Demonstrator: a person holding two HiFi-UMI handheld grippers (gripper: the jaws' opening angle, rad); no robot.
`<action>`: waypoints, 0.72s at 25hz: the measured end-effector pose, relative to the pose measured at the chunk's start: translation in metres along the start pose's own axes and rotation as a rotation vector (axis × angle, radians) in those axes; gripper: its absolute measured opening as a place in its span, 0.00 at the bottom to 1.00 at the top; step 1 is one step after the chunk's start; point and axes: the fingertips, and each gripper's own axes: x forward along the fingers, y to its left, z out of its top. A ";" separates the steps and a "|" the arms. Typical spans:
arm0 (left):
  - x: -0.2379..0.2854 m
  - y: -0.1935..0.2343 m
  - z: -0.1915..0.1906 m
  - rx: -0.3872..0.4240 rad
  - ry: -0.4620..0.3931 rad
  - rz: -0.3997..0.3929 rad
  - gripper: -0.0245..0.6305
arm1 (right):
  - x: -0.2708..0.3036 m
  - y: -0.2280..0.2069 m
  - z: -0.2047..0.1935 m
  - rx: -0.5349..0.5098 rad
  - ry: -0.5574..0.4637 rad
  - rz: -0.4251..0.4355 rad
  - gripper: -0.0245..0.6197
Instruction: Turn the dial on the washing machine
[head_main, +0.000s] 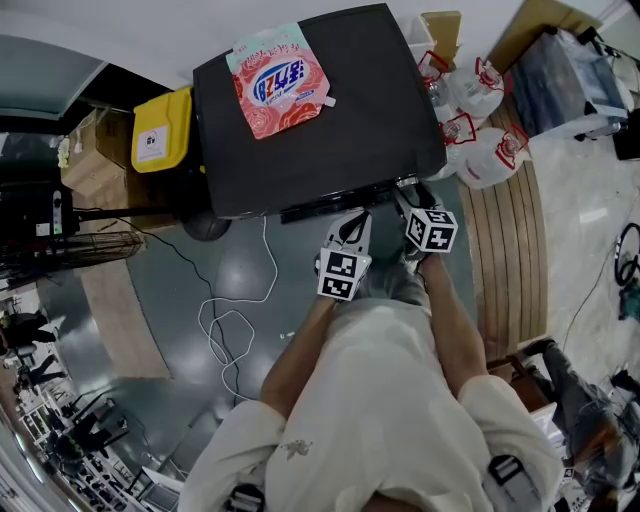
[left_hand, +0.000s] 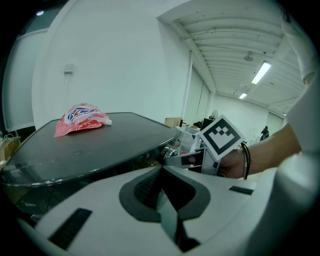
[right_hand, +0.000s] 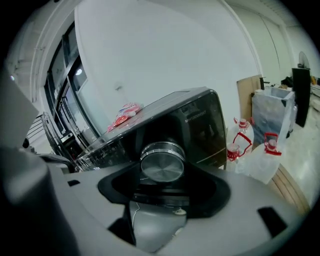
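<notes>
Head view: washing machine (head_main: 330, 130), pouch (head_main: 278, 80) on its lid; left gripper (head_main: 345, 262) and right gripper (head_main: 425, 225) at the front panel.
Left gripper view: fingers pressed together, empty, held aside as a spare.
Right gripper view: fingers closed about the dial (right_hand: 161, 162), apparently gripping it for turning.

Large open lab or workshop hall, set up as a test space rather than a home laundry.

Washing machine (head_main: 320, 110) free-standing on a bare, polished grey floor (head_main: 170, 290), with a white cable (head_main: 225, 330) looping loose across it; yellow bin (head_main: 160, 130), cardboard boxes (head_main: 95, 165) and plastic jugs (head_main: 490, 155) crowded round; high ribbed ceiling (left_hand: 225, 45) with strip lights (left_hand: 261, 72) over a long white-walled room.
</notes>
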 end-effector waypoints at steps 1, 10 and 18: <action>0.000 0.000 0.000 -0.001 0.000 -0.001 0.06 | 0.000 0.000 0.000 0.008 -0.001 0.004 0.48; 0.001 -0.001 0.000 0.003 0.005 -0.007 0.06 | 0.001 0.001 0.001 0.097 -0.018 0.043 0.48; 0.003 -0.002 0.001 0.006 0.007 -0.013 0.06 | 0.000 0.000 0.002 0.172 -0.028 0.064 0.48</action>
